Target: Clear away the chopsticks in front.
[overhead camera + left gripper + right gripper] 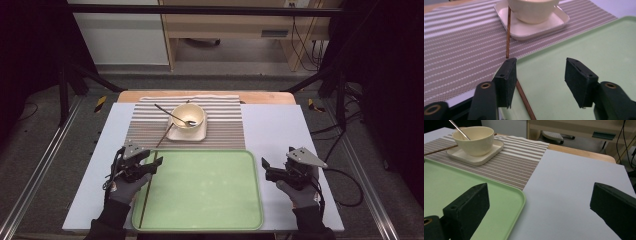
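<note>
Left claw [538, 75] is spread apart right over the chopstick [508, 35], which lies on the green tray's [200, 220] left edge, pointing toward 12 o'clock at the bowl [189, 116]. Looks like a release step; next, probably grab the other chopstick. Right claw [539, 205] hangs wide, empty.

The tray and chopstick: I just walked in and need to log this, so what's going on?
A person holds a gripper in each hand. The left gripper is open over the green tray's left edge, where a chopstick lies, its far end leaning on the plate under the bowl. A spoon sits in the bowl. The right gripper hovers open beside the tray.
</note>
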The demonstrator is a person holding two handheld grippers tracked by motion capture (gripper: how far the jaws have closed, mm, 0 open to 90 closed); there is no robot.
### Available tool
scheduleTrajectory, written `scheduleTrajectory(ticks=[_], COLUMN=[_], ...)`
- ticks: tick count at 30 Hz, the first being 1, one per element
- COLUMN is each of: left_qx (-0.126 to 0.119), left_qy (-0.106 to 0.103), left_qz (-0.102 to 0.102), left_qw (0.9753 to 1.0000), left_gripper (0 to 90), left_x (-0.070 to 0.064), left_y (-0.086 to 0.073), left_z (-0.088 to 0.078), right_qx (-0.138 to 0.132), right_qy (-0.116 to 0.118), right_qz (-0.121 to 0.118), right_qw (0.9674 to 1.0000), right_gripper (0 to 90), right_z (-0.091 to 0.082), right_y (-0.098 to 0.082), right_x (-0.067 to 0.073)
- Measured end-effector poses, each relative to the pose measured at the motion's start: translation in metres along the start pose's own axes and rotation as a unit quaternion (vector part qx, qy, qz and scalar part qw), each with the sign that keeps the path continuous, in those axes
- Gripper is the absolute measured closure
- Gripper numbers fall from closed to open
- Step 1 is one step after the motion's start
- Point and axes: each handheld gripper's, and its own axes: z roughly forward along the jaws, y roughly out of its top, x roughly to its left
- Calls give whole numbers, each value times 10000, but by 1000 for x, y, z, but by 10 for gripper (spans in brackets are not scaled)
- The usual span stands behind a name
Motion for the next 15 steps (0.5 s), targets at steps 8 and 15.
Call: scheduleTrajectory(ticks=[8,15], left_qx=[-271,-223], left_qy=[-146,-109], left_qz=[-74,-47], left_qw=[9995,9997], left_gripper=[303,248], left_x=[3,4], left_y=[11,17], left_z=[-5,0], right_qx=[32,12], right_qy=[6,31], right_qz=[-2,56], right_qw=[10000,10000], right_gripper=[21,20], right_z=[2,1], right_y=[0,0], right_x=[1,0])
